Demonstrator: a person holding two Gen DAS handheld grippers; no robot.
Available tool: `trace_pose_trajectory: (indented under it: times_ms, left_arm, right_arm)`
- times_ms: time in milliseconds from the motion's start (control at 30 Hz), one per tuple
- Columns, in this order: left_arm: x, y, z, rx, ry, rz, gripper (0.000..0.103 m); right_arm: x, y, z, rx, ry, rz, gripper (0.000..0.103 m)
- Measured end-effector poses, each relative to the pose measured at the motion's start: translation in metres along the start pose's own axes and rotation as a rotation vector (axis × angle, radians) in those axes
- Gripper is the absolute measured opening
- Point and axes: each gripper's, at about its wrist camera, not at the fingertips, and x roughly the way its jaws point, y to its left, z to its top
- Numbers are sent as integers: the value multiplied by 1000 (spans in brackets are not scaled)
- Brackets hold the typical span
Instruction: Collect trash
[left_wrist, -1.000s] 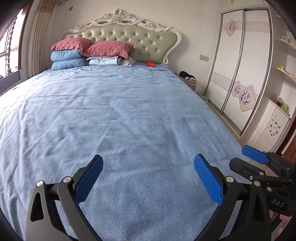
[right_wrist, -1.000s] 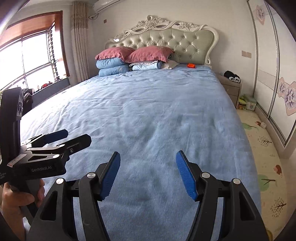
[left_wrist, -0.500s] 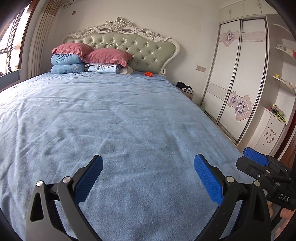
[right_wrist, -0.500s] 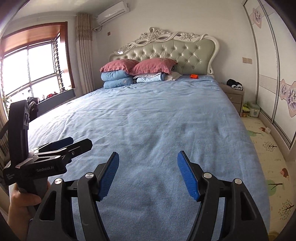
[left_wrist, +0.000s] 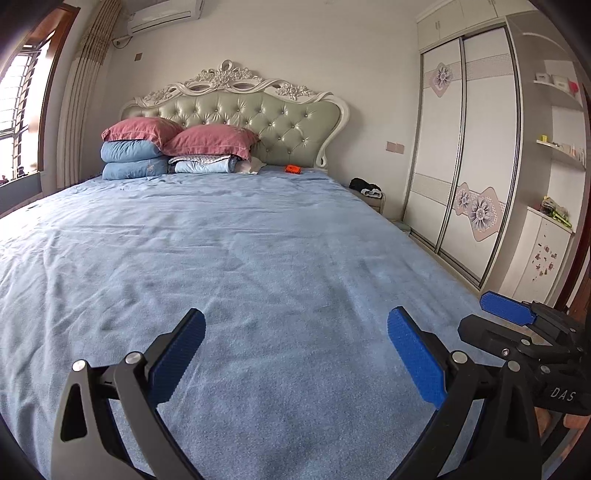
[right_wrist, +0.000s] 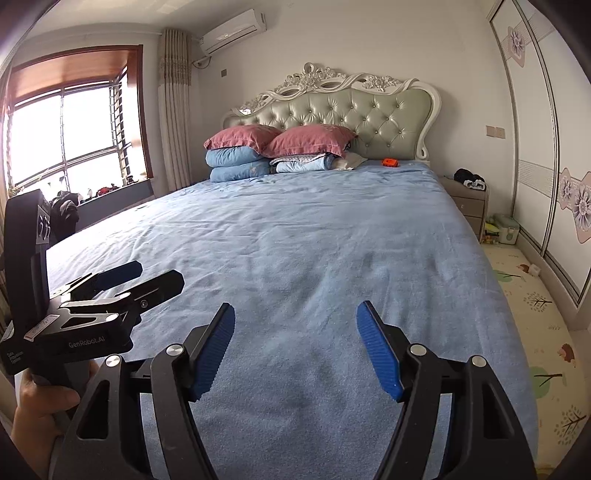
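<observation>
**Two empty tools poised at the foot of the bed, one small orange object far off**

The only candidate for trash on view is a small orange object (left_wrist: 293, 169) lying on the blue bedspread (left_wrist: 258, 258) right at the foot of the tufted headboard (left_wrist: 258, 122), at about 12 o'clock from both cameras and just right of the stacked pillows (left_wrist: 173, 147). What it is cannot be told at this range; judging it to be trash is a guess from the task.

It lies well apart from both tools, which probably explains their pose: held low over the near end of the bed, pointing up its length, as if scanning before committing to a reach.

The left tool (left_wrist: 295, 354) has its blue pads spread wide with only bedspread showing between them. The right tool (right_wrist: 295, 347) is likewise parted and empty; its jaws have just been opening a little further. In the right view the left tool sits at 9 o'clock, gripped by a hand (right_wrist: 37, 410).

Further out, a wardrobe (left_wrist: 461, 147) fills the 3 o'clock side, with a nightstand (right_wrist: 467, 203) and a patterned floor mat (right_wrist: 535, 350) beside the bed, where more litter might lie.
</observation>
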Motion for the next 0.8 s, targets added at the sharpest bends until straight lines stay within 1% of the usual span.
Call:
trace_pose_trajectory:
  times_ms: [167,300,433,500,800]
  left_arm:
    - [-6,1,0,-8,-29,-9,99]
    - [-5,3,1,-20,-33,-16,99]
    - [-8,1,1,-6,-48,21,99]
    - [-11,1,1,-3,-62,21,99]
    - [-11,7,1,-35,-59,7,99]
  right_arm:
    - [1,-7,-1,31,4,4,67]
    - [3,-9,-2,43,14,-4,67]
    - [2,-9,-2,44,13,-5,67]
    - [3,-9,-2,42,16,-7,67]
    - [4,-14,-3,64,26,-3,68]
